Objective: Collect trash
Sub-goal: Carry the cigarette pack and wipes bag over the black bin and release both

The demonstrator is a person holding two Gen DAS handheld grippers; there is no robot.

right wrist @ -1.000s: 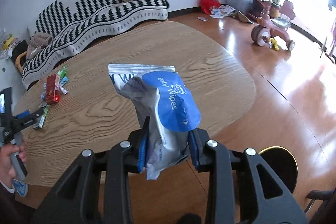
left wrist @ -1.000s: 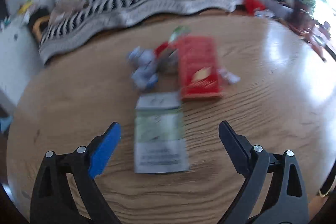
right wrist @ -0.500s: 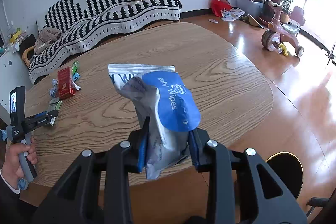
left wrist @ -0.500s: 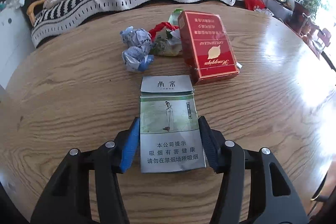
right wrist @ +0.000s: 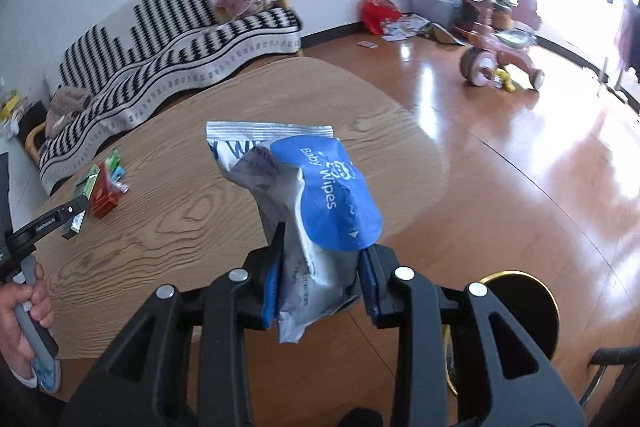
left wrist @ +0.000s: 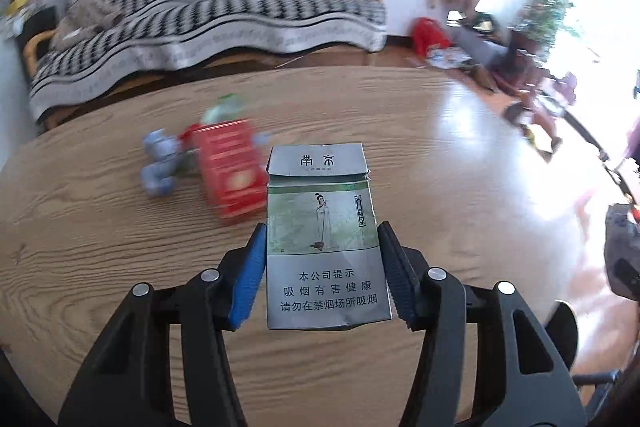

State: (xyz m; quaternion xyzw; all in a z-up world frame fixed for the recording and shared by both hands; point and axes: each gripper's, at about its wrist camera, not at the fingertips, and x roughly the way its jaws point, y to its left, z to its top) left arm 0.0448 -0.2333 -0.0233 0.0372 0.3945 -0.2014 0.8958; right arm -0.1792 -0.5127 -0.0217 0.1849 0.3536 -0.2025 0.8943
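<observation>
A grey-green cigarette pack (left wrist: pixel 324 239) with its lid flap up hangs above the wooden table (left wrist: pixel 420 147), and my left gripper (left wrist: pixel 322 231) is shut on its two sides. Behind it on the table lie a red cigarette pack (left wrist: pixel 230 167), crumpled blue wrappers (left wrist: pixel 158 167) and a green wrapper (left wrist: pixel 224 111), all blurred. My right gripper (right wrist: pixel 322 255) is shut on a silver baby wipes packet (right wrist: pixel 316 195) with a blue flap, held over the table's near edge. In the right wrist view the left gripper (right wrist: pixel 60 217) shows at far left, next to the red pack (right wrist: pixel 105 193).
A person's hand (right wrist: pixel 24 307) holds the left tool's handle. A black stool with a gold rim (right wrist: pixel 520 303) stands below the table's near edge. A striped sofa (right wrist: pixel 172 39) lines the wall behind the table. A pink tricycle (right wrist: pixel 496 55) stands on the shiny floor.
My left gripper went from open around the grey-green pack to shut on it, then lifted it off the table and swung right. The right gripper kept hold of the wipes packet.
</observation>
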